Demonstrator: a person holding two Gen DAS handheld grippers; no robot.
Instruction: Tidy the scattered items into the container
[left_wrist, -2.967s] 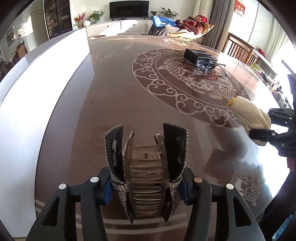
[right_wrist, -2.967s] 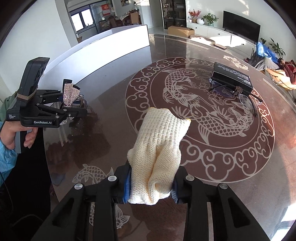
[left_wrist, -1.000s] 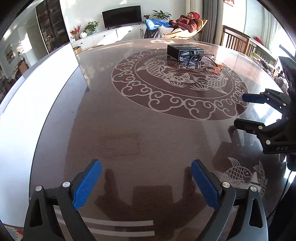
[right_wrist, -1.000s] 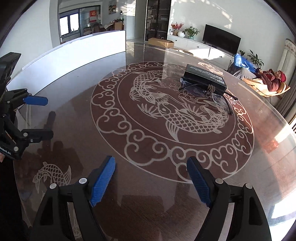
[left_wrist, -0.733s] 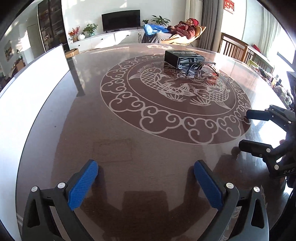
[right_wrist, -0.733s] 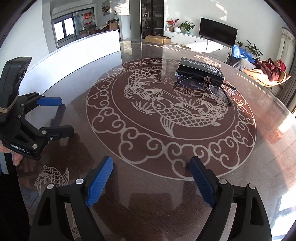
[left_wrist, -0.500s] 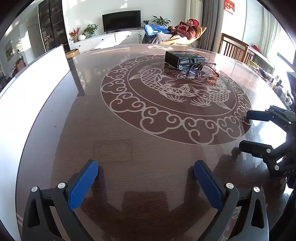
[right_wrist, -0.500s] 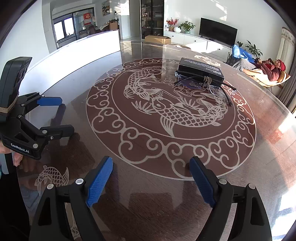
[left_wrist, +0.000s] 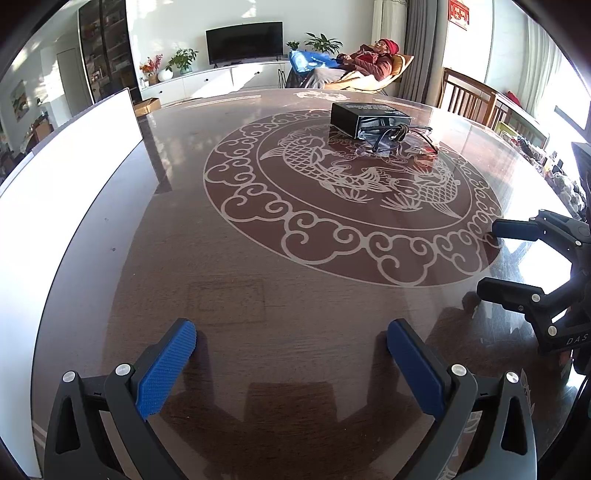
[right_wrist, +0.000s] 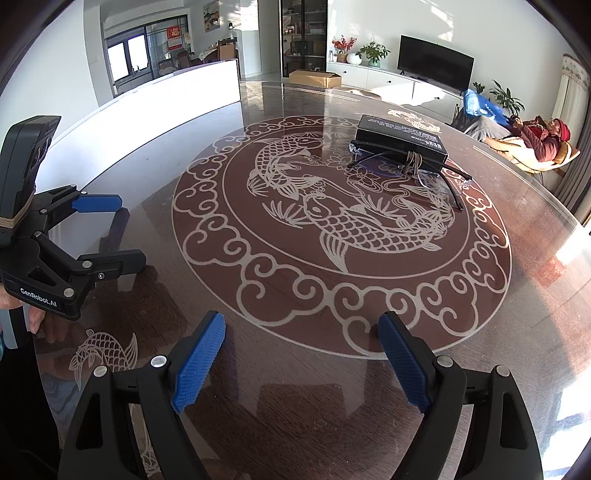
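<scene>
A: Looking across the table (right_wrist: 280, 369), which scattered items can be made out, and where are they set against the fingers?

B: A pair of glasses (right_wrist: 417, 173) and a black box (right_wrist: 400, 138) are seen far across the glass top, on the fish pattern, well apart from both grippers. The glasses are laid just beside the box, one lens touching or nearly touching its near edge; which of the two cannot be told. No container is shown in either view.

A: How are the jaws held?

B: The right gripper (right_wrist: 301, 360) is held wide apart with nothing between its blue pads, only bare table. The same is seen of the left gripper (left_wrist: 291, 363): spread, empty, pointed down at the tabletop.

A: Which hand is judged nearer?

B: From the right wrist view the glasses are placed ahead and somewhat to the right of the fingers; from the left wrist view they are placed ahead and further to the right (left_wrist: 391, 138). The right hand is therefore judged the nearer.

A: And the long axis?

B: The frame's front is run roughly along the box's near edge, with one temple stretched out toward the right. A grasp across the thin frame would probably be needed, so the wrist may have to be turned.
</scene>
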